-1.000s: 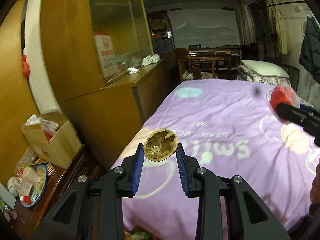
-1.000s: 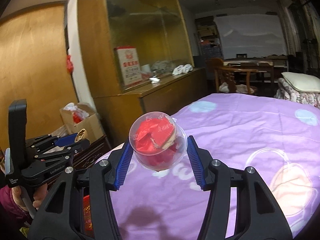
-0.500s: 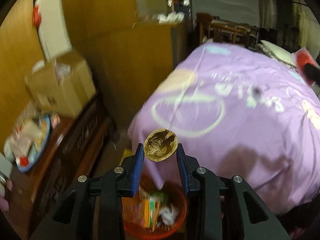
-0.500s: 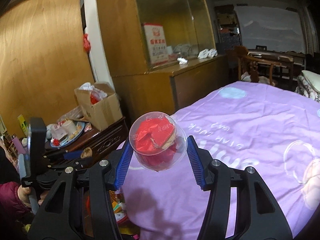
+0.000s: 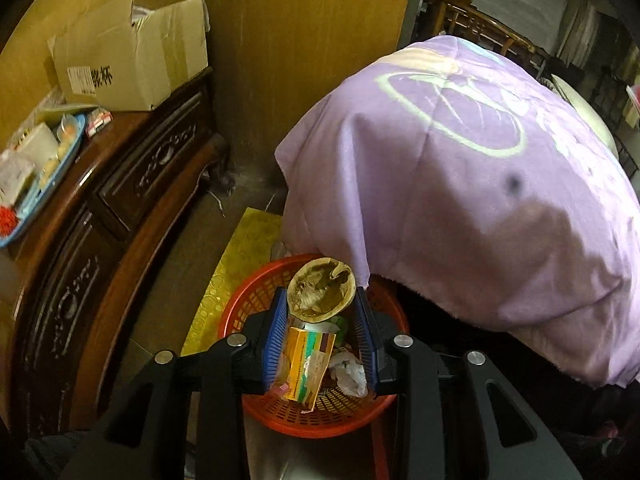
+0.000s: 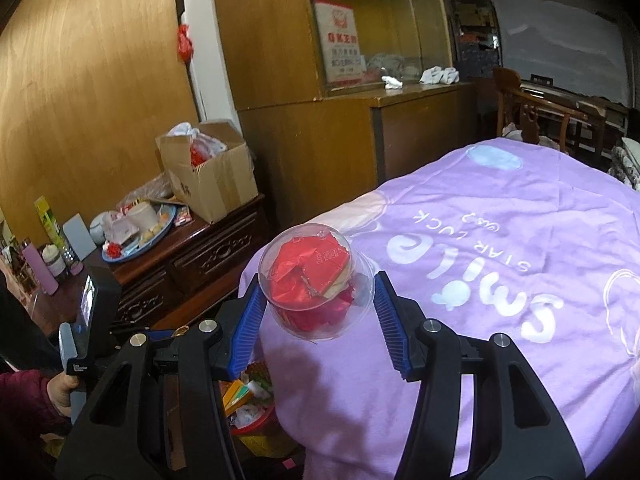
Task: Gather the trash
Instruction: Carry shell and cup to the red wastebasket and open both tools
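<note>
Presently the left gripper [image 5: 321, 312] hangs directly over the red basket [image 5: 248, 300] on the floor, jaws clamped on a walnut shell [image 5: 322, 295]. The right gripper [image 6: 316, 312], farther off above the bed [image 6: 500, 280], grips a clear cup [image 6: 316, 292] of red wrappers.

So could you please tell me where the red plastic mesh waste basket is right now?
In the left wrist view, the red plastic mesh waste basket sits on the floor directly below the left tool, beside the purple bedspread's hanging corner and the dark carved wooden cabinet.
</note>
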A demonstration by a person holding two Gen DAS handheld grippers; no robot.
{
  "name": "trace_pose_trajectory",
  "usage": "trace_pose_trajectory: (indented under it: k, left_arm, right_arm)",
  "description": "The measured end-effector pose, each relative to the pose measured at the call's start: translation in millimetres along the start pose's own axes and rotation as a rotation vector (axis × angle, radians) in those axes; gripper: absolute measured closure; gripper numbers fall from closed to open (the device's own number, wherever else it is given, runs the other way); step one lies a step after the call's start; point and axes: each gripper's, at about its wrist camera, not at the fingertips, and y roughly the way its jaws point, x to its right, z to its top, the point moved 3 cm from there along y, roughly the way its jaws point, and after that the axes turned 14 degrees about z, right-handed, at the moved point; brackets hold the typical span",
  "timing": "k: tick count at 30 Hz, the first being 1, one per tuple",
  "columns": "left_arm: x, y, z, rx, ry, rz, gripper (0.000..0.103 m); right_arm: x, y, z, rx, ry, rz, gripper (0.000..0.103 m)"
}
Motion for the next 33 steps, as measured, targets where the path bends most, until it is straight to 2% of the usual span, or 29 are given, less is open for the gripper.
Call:
trace_pose_trajectory:
  k: [2, 6, 8, 13, 19, 21, 25, 33]
  left_arm:
    - [-3.6, 0.8, 1.4, 0.003, -0.016, 0.007, 0.045]
    - [-11.7, -0.2, 4.4, 0.001, -0.033, 0.014, 0.038]
    - [-19.2, -2.8, 7.7, 0.008, -0.044, 0.047, 0.027]
    - [-40.2, -12.2, 11.8, 0.018, -0.078, 0.119, 0.010]
    - [-60.3, -12.4, 2.6, -0.024, -0.053, 0.199, 0.007]
    - [-66.8, -11.8, -4.1, -0.025, -0.034, 0.247, 0.007]
    - [-76.8, -3.2, -17.0, -0.042, -0.028, 0.294, 0.006]
    - [-91.7, 11.2, -28.4, -0.074, -0.030, 0.317, 0.006]
  right_arm:
    - [-3.2, 4.4, -1.0, -0.010, -0.003, 0.006, 0.049]
    - [-7.6, 11.3, -3.5, -0.030, -0.007, 0.019, 0.049]
    - [-10.3, 15.1, -5.5, -0.044, -0.007, 0.035, 0.049]
    - [-27.4, 34.3, -10.9, -0.103, -0.005, 0.113, 0.049]
    - [-60.8, 76.1, -31.1, -0.235, 0.000, 0.247, 0.049]
    - [-73.2, 93.1, -41.6, -0.288, -0.011, 0.274, 0.049]
    - [-89.0, 116.7, -55.6, -0.357, -0.045, 0.290, 0.049]
    - [-97.8, 152.7, -66.2, -0.434, -0.046, 0.301, 0.048]
